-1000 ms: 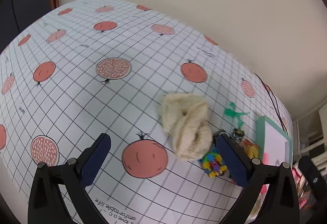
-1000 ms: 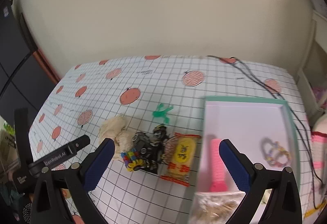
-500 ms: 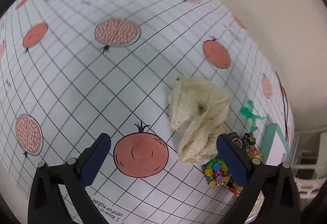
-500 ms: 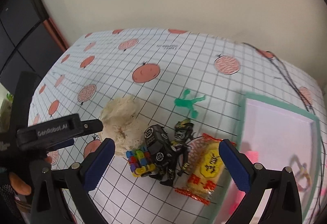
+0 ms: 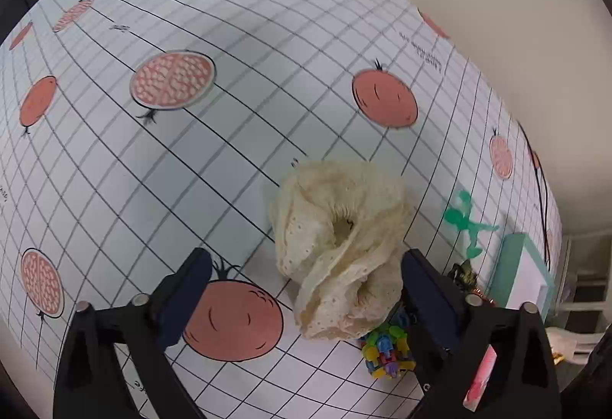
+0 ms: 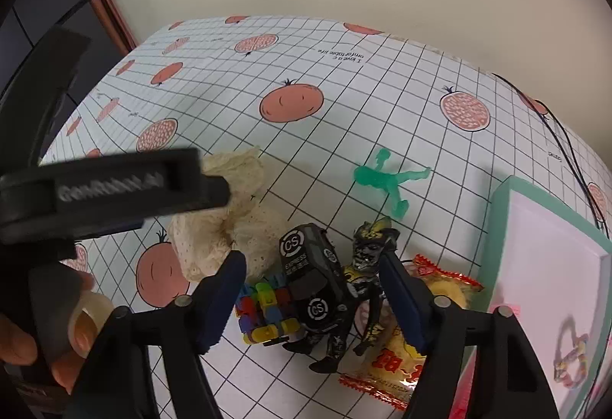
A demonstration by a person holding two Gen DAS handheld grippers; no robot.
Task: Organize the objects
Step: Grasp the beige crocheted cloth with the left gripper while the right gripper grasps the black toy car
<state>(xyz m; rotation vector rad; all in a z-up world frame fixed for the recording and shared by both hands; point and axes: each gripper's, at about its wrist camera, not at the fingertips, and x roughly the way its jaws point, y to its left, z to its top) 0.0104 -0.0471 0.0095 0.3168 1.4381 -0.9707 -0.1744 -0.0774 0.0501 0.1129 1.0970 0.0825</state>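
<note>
Left wrist view: the left hand-held gripper is spread wide and empty above the tabletop; the cream lace cloth lies ahead, nearer its right finger.

Right wrist view: the right hand-held gripper, also wide and empty, straddles the black toy car, whose long axis runs roughly along the fingers.

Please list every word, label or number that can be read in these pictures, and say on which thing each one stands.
"CS": white round badges on the black toy car.
"EXPRESS": side of the same car; the smaller line under it is too small to read.
"GenRobot.AI": blurred but legible on the left gripper.
"I love a c... omfortable life": printed upside down on the tablecloth; partly unclear.
Red characters on the yellow snack packet: not readable.
Other small prints on the cloth: too small.
</note>
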